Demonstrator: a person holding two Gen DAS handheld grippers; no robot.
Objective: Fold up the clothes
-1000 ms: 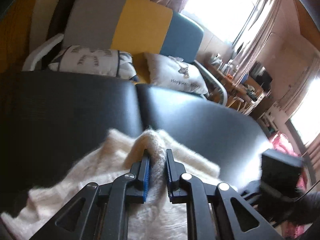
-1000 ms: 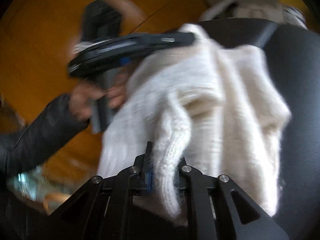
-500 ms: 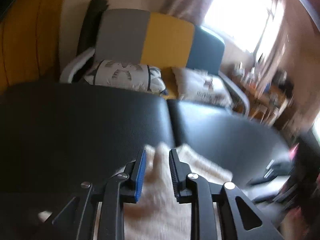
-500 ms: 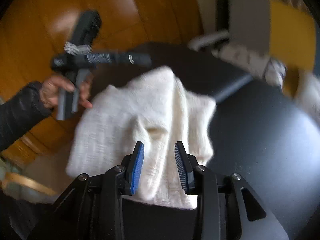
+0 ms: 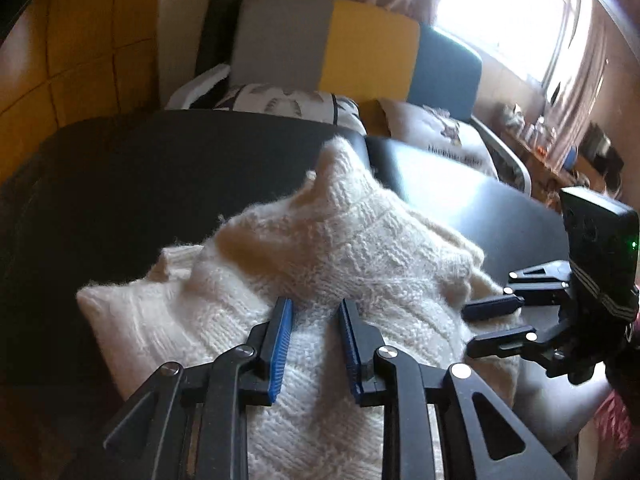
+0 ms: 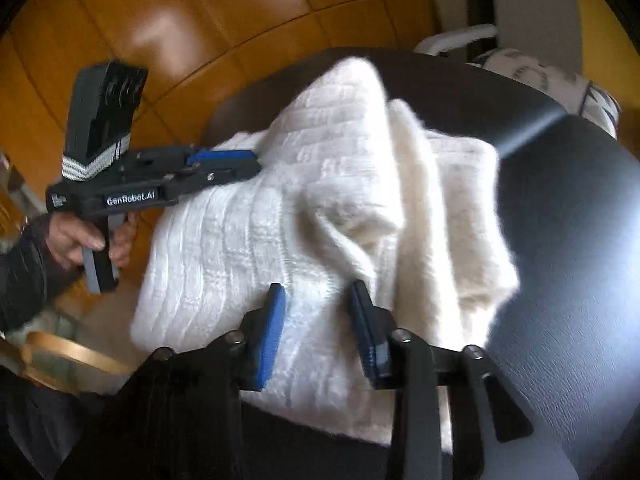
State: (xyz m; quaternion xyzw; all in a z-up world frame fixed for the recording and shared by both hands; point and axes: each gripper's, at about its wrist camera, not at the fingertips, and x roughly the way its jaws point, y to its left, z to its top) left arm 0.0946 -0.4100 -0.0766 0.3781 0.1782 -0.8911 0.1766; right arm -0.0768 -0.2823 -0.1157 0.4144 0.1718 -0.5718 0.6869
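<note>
We are looking at a bulky cream knit sweater (image 5: 320, 264) lying in a loose, lumpy bundle on the near part of the black padded tabletop (image 5: 160, 184), close to its front edge. Both claws are standing open over it: the left claw (image 5: 316, 320) is gripping nothing, its blue pads apart with knit showing under the gap, and the right claw (image 6: 318, 316) is doing the same at the sweater's near hem.

The biggest risk, as we are judging it, is the whole bundle sliding off the slick tabletop toward the wooden floor (image 6: 168, 40), since part of it is hanging near the edge. Next, the raised ridge running up the middle is looking unstable, so the fold may be slumping open once nobody is holding it. Smaller still, fuzzy yarn may be snagging on the ribbed pads when we are closing either claw.

Around us, the tabletop is made of 2 padded halves meeting at a seam. Behind it a grey, yellow and blue sofa (image 5: 360, 52) is carrying 2 printed cushions (image 5: 288, 102), and a bright window (image 5: 508, 8) with curtains is glaring at the right.
</note>
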